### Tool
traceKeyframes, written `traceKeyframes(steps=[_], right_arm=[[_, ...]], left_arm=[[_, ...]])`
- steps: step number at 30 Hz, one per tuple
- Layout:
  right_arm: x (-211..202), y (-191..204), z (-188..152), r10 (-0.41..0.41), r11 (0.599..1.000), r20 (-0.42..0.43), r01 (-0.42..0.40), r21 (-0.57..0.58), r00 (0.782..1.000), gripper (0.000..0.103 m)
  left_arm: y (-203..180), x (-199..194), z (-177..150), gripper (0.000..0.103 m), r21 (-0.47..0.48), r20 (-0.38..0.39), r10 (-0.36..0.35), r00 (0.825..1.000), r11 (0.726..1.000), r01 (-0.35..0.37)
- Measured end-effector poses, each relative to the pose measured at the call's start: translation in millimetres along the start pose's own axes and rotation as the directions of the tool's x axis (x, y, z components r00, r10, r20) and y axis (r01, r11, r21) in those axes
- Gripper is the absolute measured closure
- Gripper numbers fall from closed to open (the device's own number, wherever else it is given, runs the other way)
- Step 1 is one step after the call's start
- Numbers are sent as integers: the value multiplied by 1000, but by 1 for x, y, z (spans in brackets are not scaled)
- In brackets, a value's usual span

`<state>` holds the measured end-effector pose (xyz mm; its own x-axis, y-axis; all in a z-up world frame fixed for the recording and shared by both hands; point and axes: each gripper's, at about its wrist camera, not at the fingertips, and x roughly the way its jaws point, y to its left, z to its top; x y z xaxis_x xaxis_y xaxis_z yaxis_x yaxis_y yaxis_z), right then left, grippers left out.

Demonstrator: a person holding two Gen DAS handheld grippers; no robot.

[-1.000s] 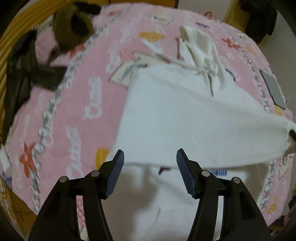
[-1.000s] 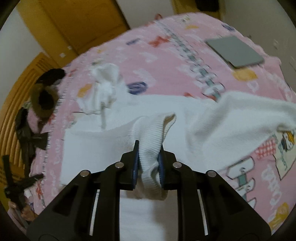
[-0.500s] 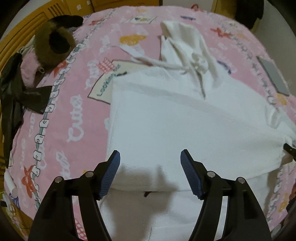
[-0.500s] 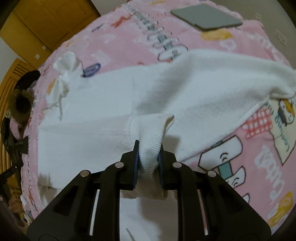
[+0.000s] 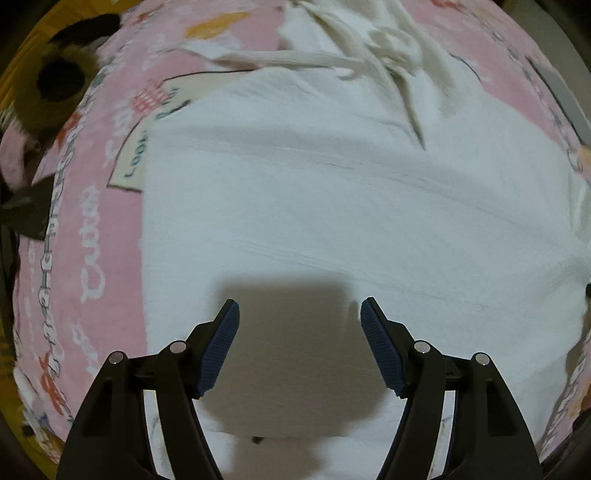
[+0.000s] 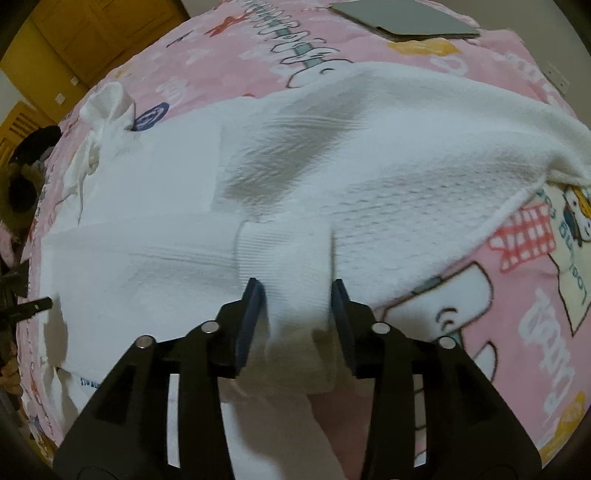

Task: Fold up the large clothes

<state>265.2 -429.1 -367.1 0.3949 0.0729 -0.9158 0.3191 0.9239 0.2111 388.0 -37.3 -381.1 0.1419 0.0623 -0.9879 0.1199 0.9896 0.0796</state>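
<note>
**Cuff let go as the sleeve lay across the sweater**

Left wrist view: the left gripper (image 5: 299, 314) pointed down over the white sweater (image 5: 332, 206), its jaws standing wide apart with nothing between them but the garment's flat surface and the gripper's own shadow. The sweater spread ahead of the jaws and to both sides, with a folded edge running across it ahead of the fingertips. Its hood and drawstrings (image 5: 373, 55) lay bunched well ahead of the jaws. The pink printed blanket (image 5: 85, 229) showed to the left of the jaws, and a brown plush toy (image 5: 59, 81) sat far ahead and left.

Right wrist view: the right gripper (image 6: 297, 290) had just been opening, its jaws partly apart. The ribbed cuff (image 6: 284, 258) of the sweater's sleeve sat between them; whether the pads touched it could not be told for certain, but the cuff was no longer pinched flat. The sleeve ran from the jaws off to the left across the sweater body. A grey flat pad (image 6: 402, 16) lay far ahead and right on the blanket.
</note>
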Motion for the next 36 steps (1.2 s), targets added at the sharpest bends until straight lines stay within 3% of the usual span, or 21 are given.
traceKeyframes(steps=[4, 9, 16, 20, 23, 28, 31, 36], right_arm=[[-9, -17, -4, 0, 1000, 13, -1, 26, 1000, 54], [-29, -55, -7, -10, 994, 23, 7, 109, 1000, 53], [-102, -153, 13, -35, 956, 145, -9, 293, 989, 49], [-134, -224, 30, -60, 900, 209, -38, 434, 976, 46], [-151, -279, 44, -85, 836, 247, -65, 545, 965, 42], [-144, -363, 62, -98, 681, 268, -132, 721, 958, 39], [-115, -400, 73, -57, 597, 244, -162, 786, 968, 39], [-76, -419, 84, 22, 567, 234, -205, 798, 972, 39]], left_arm=[[-34, -25, 0, 37, 74, 33, -21, 999, 997, 19], [-101, -61, -3, 35, 175, 55, -82, 995, 982, 71], [-223, -115, -10, 33, 282, 18, -214, 977, 938, 200], [-302, -153, -20, 28, 342, 11, -292, 956, 900, 271], [-357, -169, -29, 27, 363, -35, -346, 937, 870, 335], [-424, -179, -44, 26, 404, -75, -357, 931, 843, 356], [-442, -177, -50, 26, 400, -89, -357, 930, 842, 361], [-454, -166, -57, 26, 355, -122, -334, 935, 865, 355]])
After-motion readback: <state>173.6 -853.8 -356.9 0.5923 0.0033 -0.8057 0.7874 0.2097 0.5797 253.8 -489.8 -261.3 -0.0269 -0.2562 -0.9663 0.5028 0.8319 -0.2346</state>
